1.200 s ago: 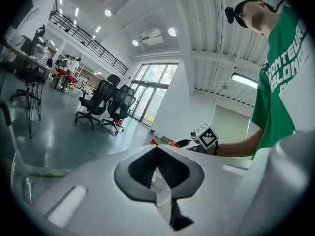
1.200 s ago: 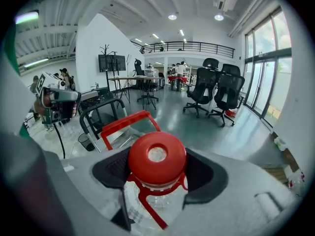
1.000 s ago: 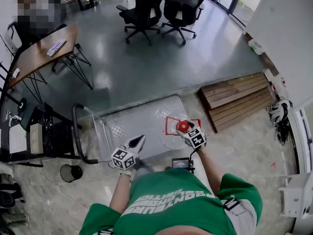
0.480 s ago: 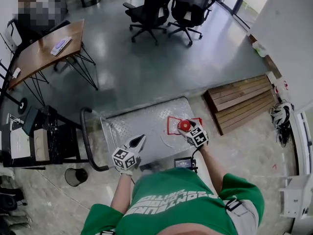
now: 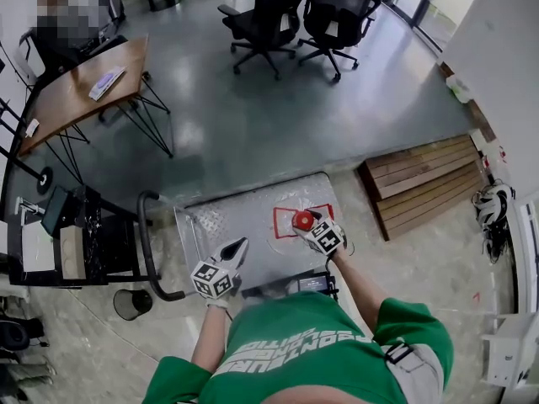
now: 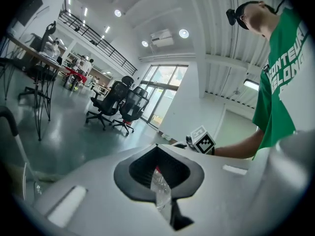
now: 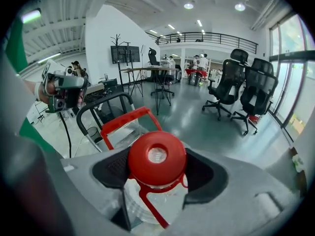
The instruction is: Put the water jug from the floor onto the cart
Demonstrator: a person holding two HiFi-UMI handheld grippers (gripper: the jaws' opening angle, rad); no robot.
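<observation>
The water jug [image 5: 301, 220] is clear plastic with a red cap and a red carrying frame. It sits over the right part of the metal cart deck [image 5: 236, 221]; whether it rests on the deck I cannot tell. My right gripper [image 5: 312, 225] is shut on its neck just under the cap, and in the right gripper view the jug [image 7: 157, 156] fills the space between the jaws of the right gripper [image 7: 157, 191]. My left gripper [image 5: 237, 246] hovers over the deck's near edge, left of the jug, its jaws together and holding nothing. In its own view the left gripper [image 6: 156, 147] points toward the right hand.
The cart's black push handle [image 5: 152, 242] stands at its left end. A wooden pallet [image 5: 421, 179] lies to the right, a helmet [image 5: 493, 204] beyond it. A black rack [image 5: 76, 234] and a bin [image 5: 130, 303] are at left, with a desk [image 5: 80, 87] and office chairs [image 5: 269, 11] farther off.
My right gripper has carried the jug leftward from the cart's right edge to over the deck. The left gripper stayed near the front edge, still shut.
</observation>
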